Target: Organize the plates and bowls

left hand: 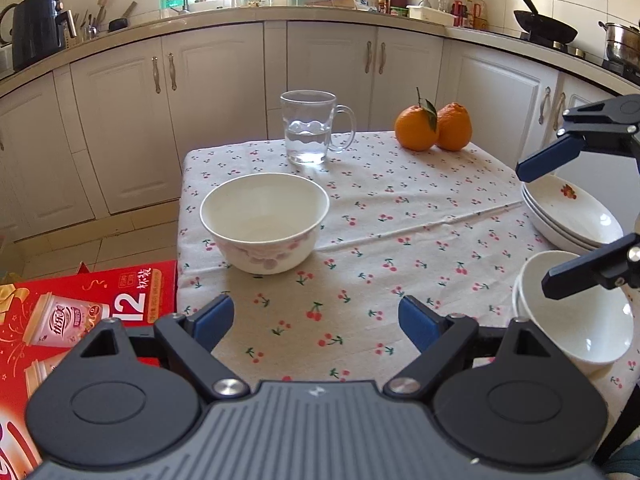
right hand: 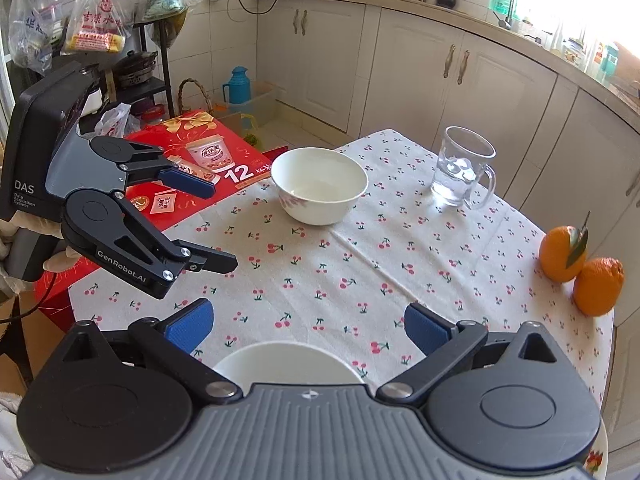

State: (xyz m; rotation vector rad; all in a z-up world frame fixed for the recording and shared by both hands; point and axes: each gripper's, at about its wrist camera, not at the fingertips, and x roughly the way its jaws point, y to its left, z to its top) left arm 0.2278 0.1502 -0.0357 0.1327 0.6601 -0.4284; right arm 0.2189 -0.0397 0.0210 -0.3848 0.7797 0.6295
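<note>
One bowl [left hand: 264, 222] stands alone near the tabletop's left edge in your left wrist view, straight ahead of your left gripper [left hand: 316, 320], whose fingers are spread and hold nothing. Stacked plates [left hand: 576, 216] and stacked bowls [left hand: 576, 320] sit at the right edge under your right gripper [left hand: 536, 224], also spread. In the right wrist view that lone bowl [right hand: 320, 188] sits toward the far left corner. It looks like glazed ceramic: stiff, slick, breakable, fairly heavy, so pinch its rim wall firmly and set it down gently

Cherry-print table [left hand: 400, 216] carries bowls [left hand: 264, 222], plates [left hand: 572, 216], mug [left hand: 310, 128], oranges [left hand: 434, 126].
</note>
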